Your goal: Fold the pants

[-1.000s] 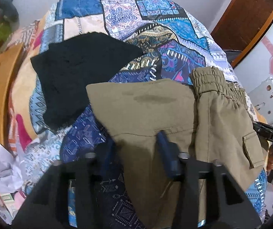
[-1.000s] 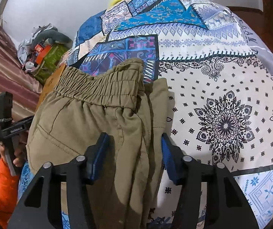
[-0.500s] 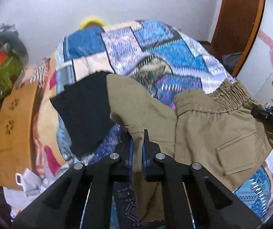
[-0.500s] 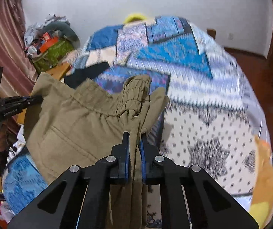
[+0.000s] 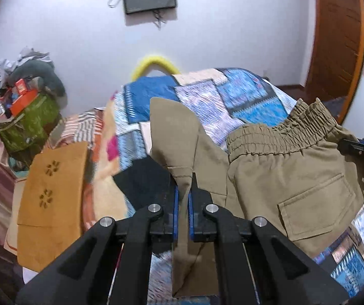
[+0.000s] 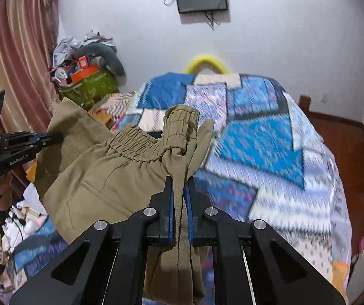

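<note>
The olive-khaki pants (image 5: 296,178) hang in the air above the patchwork bedspread (image 5: 232,96), held between both grippers. My left gripper (image 5: 183,190) is shut on a folded edge of the leg fabric. My right gripper (image 6: 179,193) is shut on the bunched cloth just below the elastic waistband (image 6: 136,142). In the right wrist view the left gripper (image 6: 52,137) shows at the far left, pinching the pants (image 6: 100,178). In the left wrist view the right gripper's tip (image 5: 359,147) shows at the right edge by the waistband.
A black garment (image 5: 143,178) lies on the bed under the pants. An orange-brown cloth (image 5: 52,190) lies at the bed's left side. A green bag with clutter (image 5: 27,124) sits by the wall. A curtain (image 6: 16,63) hangs left. A wooden door (image 5: 334,38) stands right.
Both grippers closed on the pants and lifted them off the bed. The views tilted up, so the wall and screen now show.
</note>
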The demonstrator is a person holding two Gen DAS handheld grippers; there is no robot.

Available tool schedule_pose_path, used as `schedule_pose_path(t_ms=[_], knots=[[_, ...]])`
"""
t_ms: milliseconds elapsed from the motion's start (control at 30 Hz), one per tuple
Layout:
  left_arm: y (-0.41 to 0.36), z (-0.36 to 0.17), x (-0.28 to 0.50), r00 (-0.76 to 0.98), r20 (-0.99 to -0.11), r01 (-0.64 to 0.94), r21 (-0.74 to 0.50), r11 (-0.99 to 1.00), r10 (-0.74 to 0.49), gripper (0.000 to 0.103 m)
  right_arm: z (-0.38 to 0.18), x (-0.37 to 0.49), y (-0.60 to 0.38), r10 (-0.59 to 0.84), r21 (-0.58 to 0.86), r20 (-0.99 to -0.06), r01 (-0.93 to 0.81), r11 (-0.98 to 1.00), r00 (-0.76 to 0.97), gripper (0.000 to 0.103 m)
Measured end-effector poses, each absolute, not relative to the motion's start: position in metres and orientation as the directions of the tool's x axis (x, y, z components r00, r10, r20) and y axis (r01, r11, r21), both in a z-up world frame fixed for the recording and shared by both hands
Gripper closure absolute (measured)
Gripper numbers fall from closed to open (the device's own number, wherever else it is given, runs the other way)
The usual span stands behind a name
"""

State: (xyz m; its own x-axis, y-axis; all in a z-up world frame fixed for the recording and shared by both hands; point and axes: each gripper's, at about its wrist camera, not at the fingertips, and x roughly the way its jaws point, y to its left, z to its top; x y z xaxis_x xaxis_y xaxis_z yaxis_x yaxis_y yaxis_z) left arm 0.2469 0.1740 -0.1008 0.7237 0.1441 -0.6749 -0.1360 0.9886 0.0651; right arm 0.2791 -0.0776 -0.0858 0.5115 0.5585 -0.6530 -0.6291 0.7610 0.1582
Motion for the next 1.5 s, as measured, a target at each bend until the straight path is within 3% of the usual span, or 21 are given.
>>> schedule_pose_path(t_ms=[400,567,867,967,1033,1233,1500], knots=[[0.262,-0.134,0.300,0.690,-0.677,-0.296,0.058,0.953,0.255,0.097,-0.092,0.334,0.016,0.590,0.120,-0.629,-0.686,0.718,0.507,0.096],[0.286,-0.177,0.325,0.644,-0.706,-0.340,0.080,0.937,0.294,0.097,-0.126,0.356,0.055,0.556,0.086,-0.673,-0.695,0.714,0.488,0.096],[0.325,-0.291,0.359,0.444,-0.856,-0.408,0.069,0.910,0.264,0.096,-0.207,0.378,0.093,0.441,0.052,-0.813,-0.708,0.705,0.380,0.096],[0.333,-0.312,0.356,0.405,-0.883,-0.413,0.054,0.909,0.237,0.090,-0.225,0.383,0.087,0.396,0.060,-0.851,-0.685,0.726,0.346,0.093],[0.334,-0.321,0.356,0.375,-0.895,-0.412,0.072,0.908,0.241,0.084,-0.231,0.387,0.081,0.379,0.075,-0.869,-0.673,0.736,0.318,0.086],[0.330,-0.320,0.340,0.341,-0.904,-0.393,0.112,0.913,0.258,0.077,-0.223,0.375,0.069,0.354,0.066,-0.883,-0.665,0.744,0.308,0.073],[0.306,-0.261,0.297,0.416,-0.881,-0.347,0.078,0.935,0.228,0.077,-0.181,0.344,0.047,0.403,0.055,-0.835,-0.674,0.737,0.373,0.070]])
